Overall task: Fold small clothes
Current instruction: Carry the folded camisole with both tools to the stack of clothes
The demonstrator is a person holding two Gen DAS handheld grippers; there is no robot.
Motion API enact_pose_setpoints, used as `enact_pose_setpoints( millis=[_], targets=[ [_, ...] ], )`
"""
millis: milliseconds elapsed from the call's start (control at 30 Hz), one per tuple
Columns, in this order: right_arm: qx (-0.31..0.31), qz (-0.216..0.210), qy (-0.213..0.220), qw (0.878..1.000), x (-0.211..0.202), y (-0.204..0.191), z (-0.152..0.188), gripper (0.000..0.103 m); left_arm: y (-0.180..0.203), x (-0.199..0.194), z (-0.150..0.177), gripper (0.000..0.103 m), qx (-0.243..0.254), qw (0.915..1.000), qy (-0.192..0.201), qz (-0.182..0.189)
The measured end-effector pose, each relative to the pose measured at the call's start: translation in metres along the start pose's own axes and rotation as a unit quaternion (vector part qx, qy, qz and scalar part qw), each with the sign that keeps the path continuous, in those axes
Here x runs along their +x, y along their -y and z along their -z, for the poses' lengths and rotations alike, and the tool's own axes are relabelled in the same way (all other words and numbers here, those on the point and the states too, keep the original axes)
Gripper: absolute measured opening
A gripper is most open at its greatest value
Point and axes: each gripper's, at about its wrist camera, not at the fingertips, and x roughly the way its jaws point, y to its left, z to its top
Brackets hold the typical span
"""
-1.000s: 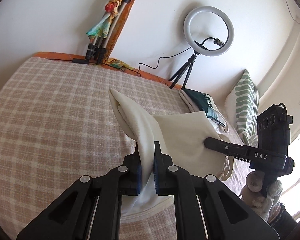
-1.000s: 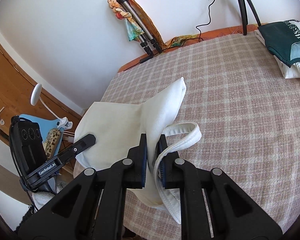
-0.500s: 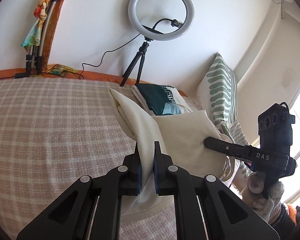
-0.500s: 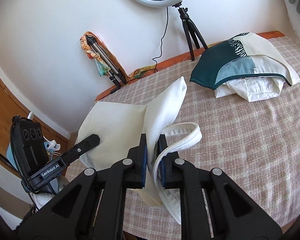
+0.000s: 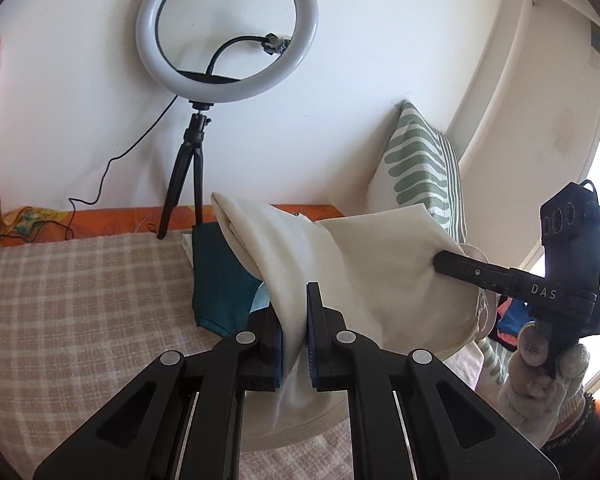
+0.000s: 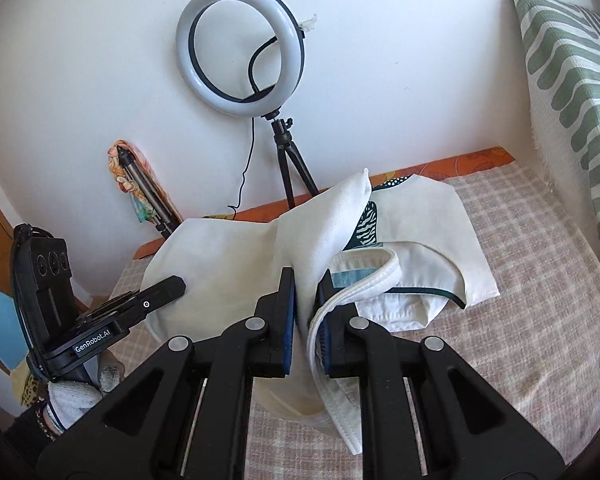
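A cream-white small garment (image 5: 384,272) (image 6: 228,264) hangs stretched in the air between both grippers, lifted off the checked bed. My left gripper (image 5: 294,320) is shut on one folded edge of it. My right gripper (image 6: 306,300) is shut on the other edge, where a thick white hem band (image 6: 360,284) loops out beside the jaws. Each gripper shows in the other's view, the right gripper (image 5: 460,266) at the right and the left gripper (image 6: 168,286) at the left, both held by gloved hands. A pile of folded clothes (image 5: 220,276) (image 6: 432,232), dark teal and white, lies just behind the garment.
A ring light on a black tripod (image 5: 192,168) (image 6: 284,148) stands at the wall behind the pile. A green-striped pillow (image 5: 420,176) (image 6: 572,92) leans at the right. The beige checked bedcover (image 5: 80,300) (image 6: 532,320) spreads below. A folded tripod wrapped in colourful cloth (image 6: 140,192) leans left.
Both grippers have swung sideways across the bed with the garment and risen a little. The ring light, the pillow and the clothes pile now sit close ahead; both grips are unchanged.
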Motion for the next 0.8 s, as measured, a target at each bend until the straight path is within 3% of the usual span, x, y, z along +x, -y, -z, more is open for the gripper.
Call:
enact_pose_setpoints(
  millis=[233, 433, 667, 800],
  targets=[
    [0.005, 0.021, 0.012, 1.0, 0.034, 0.061, -0.044, 0.012, 0.012, 0.069, -0.023, 0.008, 0.011, 0.9999, -0.006, -0.002],
    [-0.003, 0.031, 0.006, 1.0, 0.083, 0.094, -0.061, 0.012, 0.003, 0.122, -0.031, 0.007, 0.011, 0.9996, -0.014, -0.024],
    [0.008, 0.045, -0.015, 0.999, 0.148, 0.123, -0.063, 0.012, -0.018, 0.163, -0.023, 0.008, 0.002, 0.9978, -0.03, -0.06],
    [-0.001, 0.083, -0.037, 0.996, 0.176, 0.131, -0.054, 0.012, -0.03, 0.18, -0.015, 0.008, -0.001, 0.9956, -0.054, -0.076]
  ],
)
